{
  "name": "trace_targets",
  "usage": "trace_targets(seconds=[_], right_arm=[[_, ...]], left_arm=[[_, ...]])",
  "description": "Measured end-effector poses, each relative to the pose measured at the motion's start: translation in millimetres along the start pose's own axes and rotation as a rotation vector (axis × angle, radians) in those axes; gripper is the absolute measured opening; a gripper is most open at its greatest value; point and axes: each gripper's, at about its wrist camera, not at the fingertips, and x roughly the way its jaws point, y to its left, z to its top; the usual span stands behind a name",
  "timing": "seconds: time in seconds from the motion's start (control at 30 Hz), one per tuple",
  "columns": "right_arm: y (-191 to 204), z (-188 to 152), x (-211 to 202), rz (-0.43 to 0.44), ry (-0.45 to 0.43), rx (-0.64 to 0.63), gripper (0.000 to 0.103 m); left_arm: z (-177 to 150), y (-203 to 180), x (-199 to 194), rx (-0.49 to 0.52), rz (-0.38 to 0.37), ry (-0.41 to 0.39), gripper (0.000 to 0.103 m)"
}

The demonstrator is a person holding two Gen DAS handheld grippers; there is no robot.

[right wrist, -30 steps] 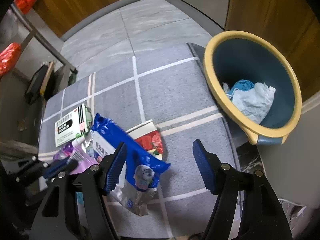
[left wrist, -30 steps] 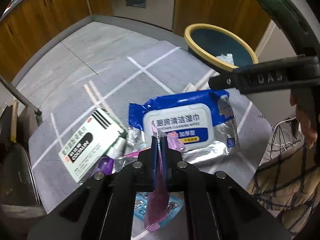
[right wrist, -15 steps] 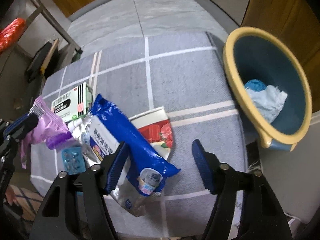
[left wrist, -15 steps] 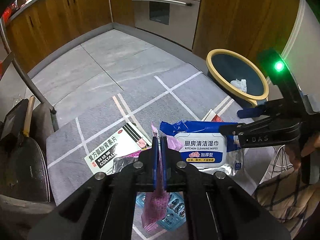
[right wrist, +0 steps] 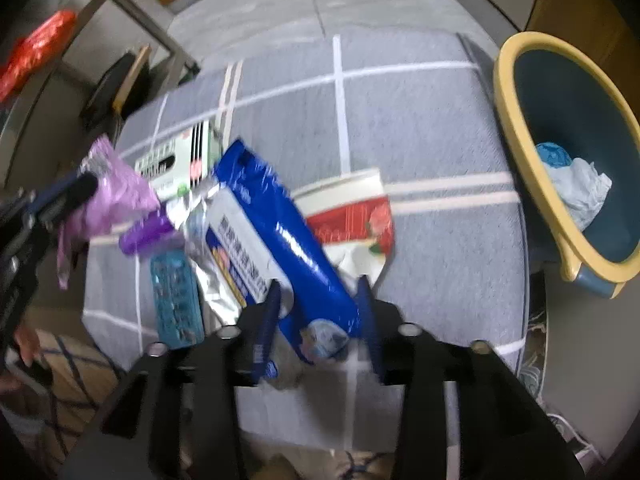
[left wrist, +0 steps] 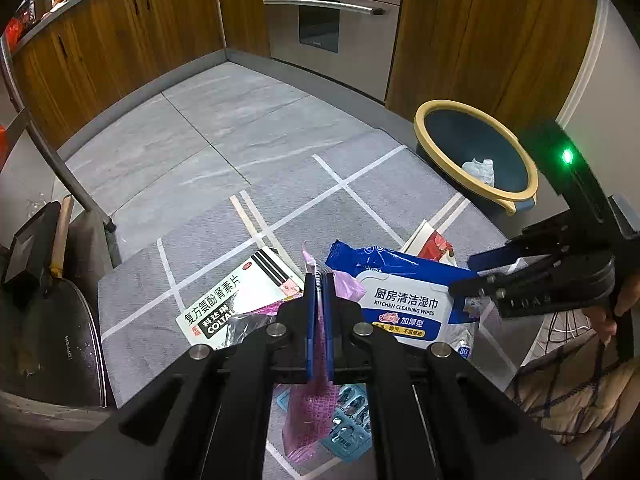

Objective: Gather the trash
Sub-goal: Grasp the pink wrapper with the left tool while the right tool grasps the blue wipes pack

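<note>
Both jaws differ: left lifted clamping pink wrapper (left wrist: 316, 408), right closing around wipes pack (right wrist: 276, 240).

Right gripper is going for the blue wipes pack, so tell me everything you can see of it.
The wipes pack is a soft, glossy blue plastic pouch with silver ends and a white flip lid reading "Kitchen Cleaning Wipes". It lies flat on the grey mat, overlapping a red-and-white packet. The right gripper is closing, its fingers straddling the near end.
</note>
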Motion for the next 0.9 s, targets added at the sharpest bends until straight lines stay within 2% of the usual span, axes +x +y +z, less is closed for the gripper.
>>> trace_targets(seconds=[0.17,0.23,0.27,0.3,0.47,0.63,0.8,0.9], right_arm=[[15,-4,13,-0.091,0.035,-0.118,0.046],[18,-4,14,-0.098,0.030,-0.137,0.044],[19,-5,14,-0.100,0.031,-0.146,0.029],[20,-5,15,-0.116,0.033,-0.160,0.023],[22,-12,7,-0.054,0.052,-0.169,0.009],[39,-20,-28,-0.002,-0.054,-0.212,0.005],[58,-17,-61,-0.061,-0.199,-0.271,0.003],[68,-12,-72,-0.070,-0.245,-0.284,0.003]], left_arm=[[2,0,0,-0.002,0.000,-0.001,0.003],[1,-1,1,0.003,0.002,0.001,0.003],[1,-1,2,0.006,0.003,0.003,0.003],[1,-1,2,0.007,0.005,0.003,0.003],[4,1,0,-0.009,0.003,-0.004,0.003],[7,8,-4,-0.033,0.015,-0.020,0.003],[10,15,-10,-0.060,0.019,-0.048,0.003],[11,12,-12,-0.050,0.023,-0.063,0.003]])
